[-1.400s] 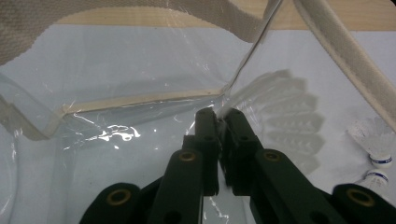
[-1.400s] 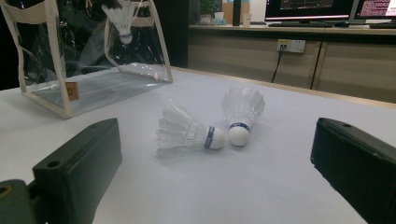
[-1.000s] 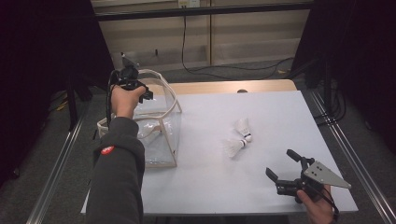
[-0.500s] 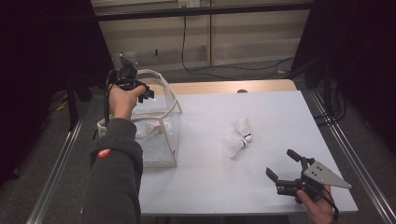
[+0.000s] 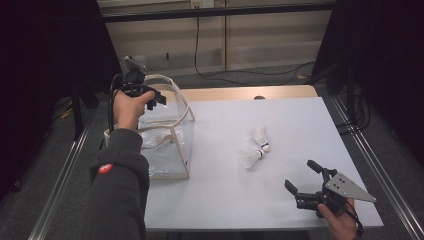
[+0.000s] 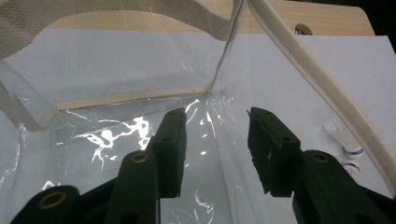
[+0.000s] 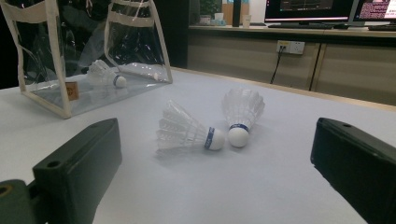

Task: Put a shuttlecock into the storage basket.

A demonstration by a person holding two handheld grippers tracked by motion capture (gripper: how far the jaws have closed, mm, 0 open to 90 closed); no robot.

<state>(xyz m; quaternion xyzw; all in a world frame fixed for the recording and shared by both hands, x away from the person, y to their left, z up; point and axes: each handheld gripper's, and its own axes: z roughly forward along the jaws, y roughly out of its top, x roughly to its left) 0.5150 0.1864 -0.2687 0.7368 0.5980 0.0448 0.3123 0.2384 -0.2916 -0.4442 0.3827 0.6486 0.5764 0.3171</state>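
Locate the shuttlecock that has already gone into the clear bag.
In the right gripper view, that shuttlecock lies on the floor of the clear bag at upper left, beyond the two shuttlecocks on the table.

Right gripper (image 7: 215,172) is hovering low over the desk (image 7: 261,196), jaws standing wide apart, nothing between the pads. Two shuttlecocks are lying ahead mid-desk, corks touching: near shuttlecock (image 7: 187,131) on its side, far shuttlecock (image 7: 240,114) tilting feathers-up. Clear bag (image 7: 60,60) is standing toward the far left edge, a third shuttlecock (image 7: 106,74) lying inside.
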